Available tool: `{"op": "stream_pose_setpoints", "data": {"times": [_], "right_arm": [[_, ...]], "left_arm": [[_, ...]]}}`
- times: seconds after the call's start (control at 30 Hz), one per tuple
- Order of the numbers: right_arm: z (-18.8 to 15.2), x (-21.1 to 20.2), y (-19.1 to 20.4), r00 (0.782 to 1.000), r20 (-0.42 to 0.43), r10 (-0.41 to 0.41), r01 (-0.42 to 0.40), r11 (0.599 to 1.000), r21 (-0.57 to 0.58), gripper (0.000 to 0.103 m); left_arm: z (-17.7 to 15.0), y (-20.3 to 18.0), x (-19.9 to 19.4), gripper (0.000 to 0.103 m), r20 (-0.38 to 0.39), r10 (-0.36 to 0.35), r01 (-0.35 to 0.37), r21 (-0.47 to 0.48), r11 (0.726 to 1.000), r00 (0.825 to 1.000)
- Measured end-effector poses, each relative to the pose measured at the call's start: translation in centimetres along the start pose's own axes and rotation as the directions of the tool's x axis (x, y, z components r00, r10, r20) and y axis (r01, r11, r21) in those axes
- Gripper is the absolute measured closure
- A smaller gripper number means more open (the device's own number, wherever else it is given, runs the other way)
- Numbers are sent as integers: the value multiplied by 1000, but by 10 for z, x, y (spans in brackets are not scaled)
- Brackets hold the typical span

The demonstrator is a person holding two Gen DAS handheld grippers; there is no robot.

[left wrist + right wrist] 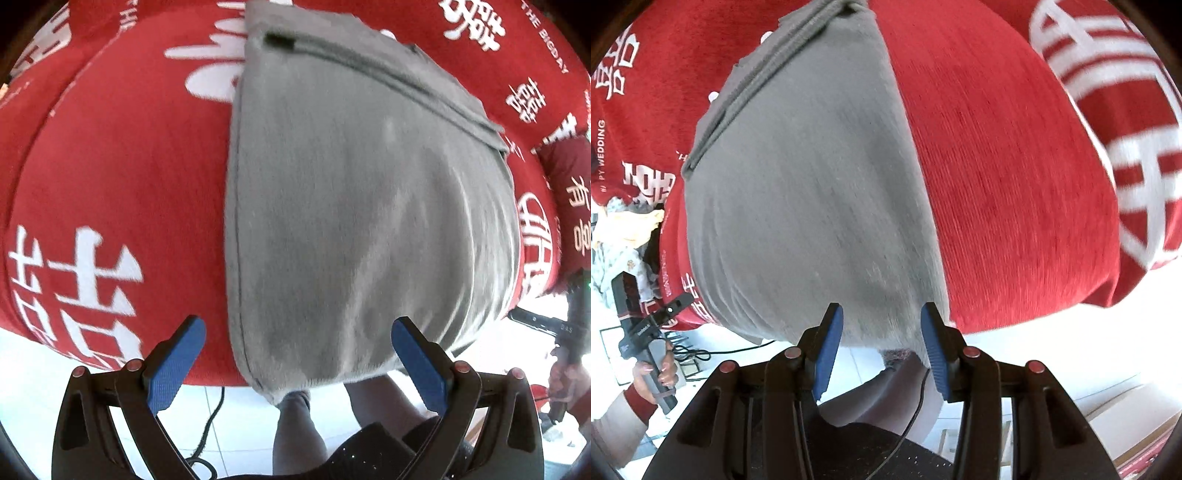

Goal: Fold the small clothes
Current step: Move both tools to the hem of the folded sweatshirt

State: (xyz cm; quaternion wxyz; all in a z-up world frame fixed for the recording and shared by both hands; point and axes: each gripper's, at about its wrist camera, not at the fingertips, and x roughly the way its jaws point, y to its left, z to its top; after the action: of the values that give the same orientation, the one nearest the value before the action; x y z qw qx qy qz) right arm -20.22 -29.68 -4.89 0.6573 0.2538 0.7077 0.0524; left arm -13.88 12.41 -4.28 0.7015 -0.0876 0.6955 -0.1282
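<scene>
A grey garment (354, 206) lies flat on a red cloth (122, 166) printed with white characters, its near edge drooping a little over the table's near edge toward the floor. A folded band or hem runs across its far end. The left gripper (299, 354) hangs over the near left part of the garment with its blue pads spread wide, nothing between them. The right gripper (881, 343) is over the near right corner, its jaws partly apart on either side of the drooping edge; the pads do not appear to press the fabric. The fabric looks soft, light and limp, a fuzzy knit that should sag and crease wherever it is lifted and is unlikely to slip from ribbed pads. It will not hold a shape, so a single pinch would let the rest trail. The two near corners, where the edge overhangs the table, look the easiest holds, as a pad can get under the cloth there.
</scene>
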Motion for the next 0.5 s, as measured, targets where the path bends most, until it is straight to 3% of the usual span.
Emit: {"op": "stream_pose_setpoints", "data": {"times": [0.23, 0.5], "right_arm": [[-21, 21, -16, 998, -70, 6, -6, 1000, -11, 55], [-17, 51, -30, 991, -115, 70, -77, 995, -56, 55]], "left_arm": [[-29, -10, 18, 1, -31, -68, 69, 21, 997, 997], [-40, -8, 38, 1, -16, -55, 55, -26, 998, 998]]}}
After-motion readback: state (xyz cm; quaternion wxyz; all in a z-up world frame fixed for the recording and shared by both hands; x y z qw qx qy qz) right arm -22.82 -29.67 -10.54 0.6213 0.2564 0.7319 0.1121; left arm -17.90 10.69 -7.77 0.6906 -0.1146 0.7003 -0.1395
